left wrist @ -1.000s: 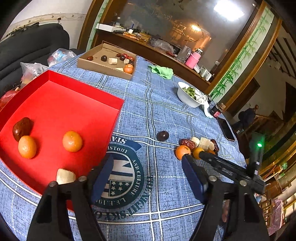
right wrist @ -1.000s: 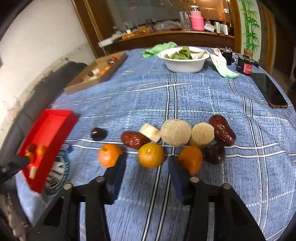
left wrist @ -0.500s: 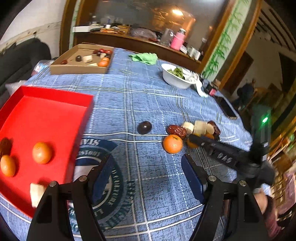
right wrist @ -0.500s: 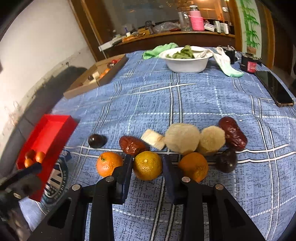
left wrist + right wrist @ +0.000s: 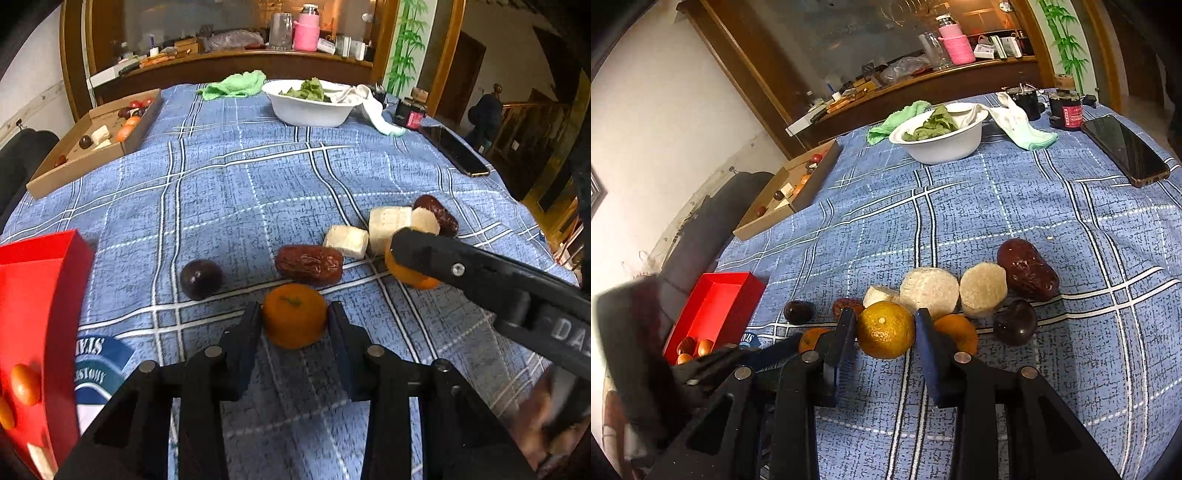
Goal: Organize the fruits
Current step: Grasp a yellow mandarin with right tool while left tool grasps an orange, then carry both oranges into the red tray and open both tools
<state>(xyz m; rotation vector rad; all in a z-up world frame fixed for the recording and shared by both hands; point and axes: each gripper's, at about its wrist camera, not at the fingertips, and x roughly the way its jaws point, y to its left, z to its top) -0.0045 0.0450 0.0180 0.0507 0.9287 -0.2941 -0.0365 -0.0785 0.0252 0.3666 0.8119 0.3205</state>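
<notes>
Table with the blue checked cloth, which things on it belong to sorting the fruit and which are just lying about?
Job:
left gripper on orange
right gripper on yellowish orange
red dates
red tray
cardboard box

Lying about:
white bowl
green cloth
phone

left tool (image 5: pixel 294 317): swings away from red tray (image 5: pixel 40 295) to fruit row, jaws just closing onto orange mandarin (image 5: pixel 294 315) | right tool (image 5: pixel 885 325): narrows onto yellow-orange mandarin (image 5: pixel 885 329), now pinched between its pads

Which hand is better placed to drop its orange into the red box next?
Left. The left gripper is shut on an orange beside the red box; the right gripper is farther off.
</notes>
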